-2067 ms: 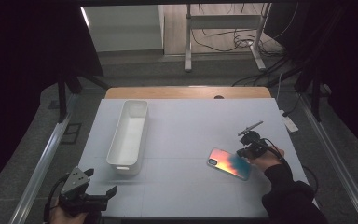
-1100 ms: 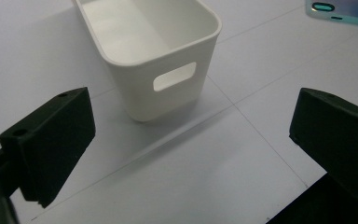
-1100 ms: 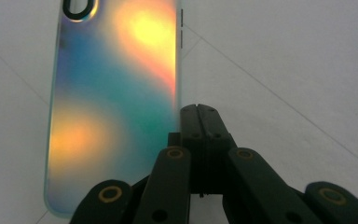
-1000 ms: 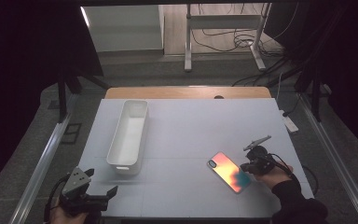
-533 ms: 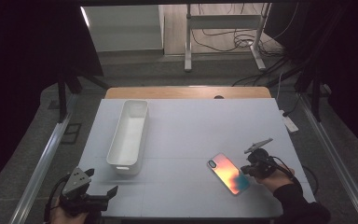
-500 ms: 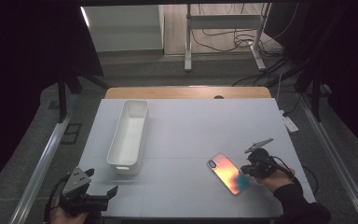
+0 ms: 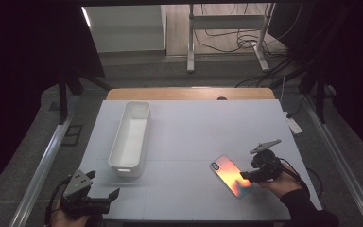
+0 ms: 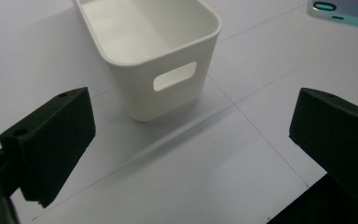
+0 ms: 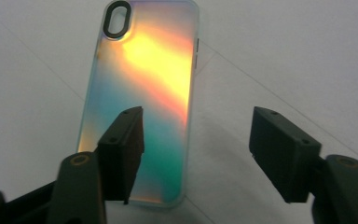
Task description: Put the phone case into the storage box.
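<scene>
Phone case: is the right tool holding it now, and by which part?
No. The right tool has just been opening; the phone case lies flat on the table, one jaw above its near end.

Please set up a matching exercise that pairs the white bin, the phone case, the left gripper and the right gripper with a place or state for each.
Things:
1. white bin
2. phone case
3. left gripper
4. right gripper

Places or states:
A. jaws open over the near end of a flat iridescent thing
B. lies flat on the right part of the table
C. open at the table's near left corner, facing a handle slot
D. stands empty on the left part of the table

Pairs: 1-D, 2-B, 3-C, 4-A
</scene>
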Motion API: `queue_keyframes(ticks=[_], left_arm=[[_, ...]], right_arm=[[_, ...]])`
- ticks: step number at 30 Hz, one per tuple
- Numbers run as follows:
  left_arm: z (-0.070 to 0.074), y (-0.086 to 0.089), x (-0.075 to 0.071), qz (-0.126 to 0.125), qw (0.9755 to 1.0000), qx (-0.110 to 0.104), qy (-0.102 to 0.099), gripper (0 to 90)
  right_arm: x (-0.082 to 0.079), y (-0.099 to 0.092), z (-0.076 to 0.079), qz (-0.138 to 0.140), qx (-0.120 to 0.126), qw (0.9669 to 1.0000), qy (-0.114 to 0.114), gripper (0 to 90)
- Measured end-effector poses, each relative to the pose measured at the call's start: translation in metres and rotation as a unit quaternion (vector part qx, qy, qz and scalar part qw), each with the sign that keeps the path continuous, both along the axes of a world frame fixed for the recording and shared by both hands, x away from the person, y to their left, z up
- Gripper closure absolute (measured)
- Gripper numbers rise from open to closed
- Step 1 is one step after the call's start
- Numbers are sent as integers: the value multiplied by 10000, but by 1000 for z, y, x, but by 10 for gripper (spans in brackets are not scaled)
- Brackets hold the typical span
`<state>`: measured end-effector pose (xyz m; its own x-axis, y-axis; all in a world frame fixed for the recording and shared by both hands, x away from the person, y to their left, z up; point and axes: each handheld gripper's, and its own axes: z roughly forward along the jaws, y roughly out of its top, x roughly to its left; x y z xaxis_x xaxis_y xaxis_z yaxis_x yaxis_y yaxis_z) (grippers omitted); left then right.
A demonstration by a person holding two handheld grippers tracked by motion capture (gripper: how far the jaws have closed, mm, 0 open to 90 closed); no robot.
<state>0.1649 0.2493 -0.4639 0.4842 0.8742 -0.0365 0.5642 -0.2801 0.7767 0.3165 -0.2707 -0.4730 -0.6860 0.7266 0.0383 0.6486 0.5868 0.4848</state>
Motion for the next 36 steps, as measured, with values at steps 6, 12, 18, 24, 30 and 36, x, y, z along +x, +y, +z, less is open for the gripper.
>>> queue_keyframes(ticks=[6,12,18,24,30,36], left_arm=[[0,0,0,4,10000,12,-3,9],[0,-1,0,4,10000,16,-3,10],[0,-1,0,2,10000,25,1,10],[0,-1,0,2,10000,28,1,10],[0,-1,0,0,10000,34,0,10],[0,-1,0,-6,10000,41,5,10]], right_arm=[[-3,6,3,17,-74,10000,-47,186],[-3,9,2,82,-87,9999,3,101],[-3,13,3,-33,-30,10000,20,0],[-4,22,3,-11,-22,10000,31,0],[-5,34,0,65,-116,9999,13,0],[-6,44,-5,59,-184,9998,-18,0]])
